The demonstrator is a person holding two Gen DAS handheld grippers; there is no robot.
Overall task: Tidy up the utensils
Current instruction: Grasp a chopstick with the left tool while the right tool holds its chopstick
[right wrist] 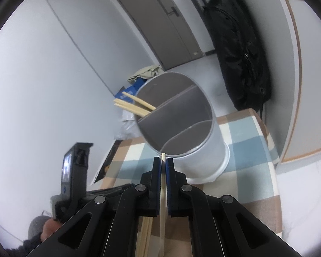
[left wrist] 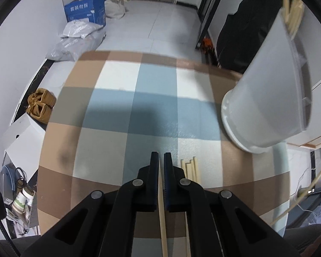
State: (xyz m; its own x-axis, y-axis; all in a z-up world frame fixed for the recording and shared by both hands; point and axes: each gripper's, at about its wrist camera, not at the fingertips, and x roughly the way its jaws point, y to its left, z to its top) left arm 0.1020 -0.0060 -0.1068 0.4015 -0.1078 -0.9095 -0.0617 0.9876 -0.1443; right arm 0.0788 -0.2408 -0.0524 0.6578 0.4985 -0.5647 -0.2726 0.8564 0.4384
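Note:
In the left wrist view my left gripper (left wrist: 161,156) is shut on a pale wooden chopstick (left wrist: 162,214) that runs back between its fingers, just above the checked tablecloth (left wrist: 109,111). Several loose chopsticks (left wrist: 189,169) lie right of the fingertips. The white utensil holder (left wrist: 265,98) stands to the right with chopsticks (left wrist: 293,15) sticking out of it. In the right wrist view my right gripper (right wrist: 163,160) is shut on another chopstick (right wrist: 163,184), its tip at the near rim of the divided holder (right wrist: 203,154). Chopsticks (right wrist: 134,105) lean out of the holder's left compartment.
More chopsticks (right wrist: 146,235) lie under the right gripper. The left hand-held device (right wrist: 75,167) and a hand (right wrist: 49,229) are at the left. On the floor are a blue box (left wrist: 85,10), bags (left wrist: 75,42) and brown shoes (left wrist: 40,105). A black bag (right wrist: 239,49) hangs by the table's far edge.

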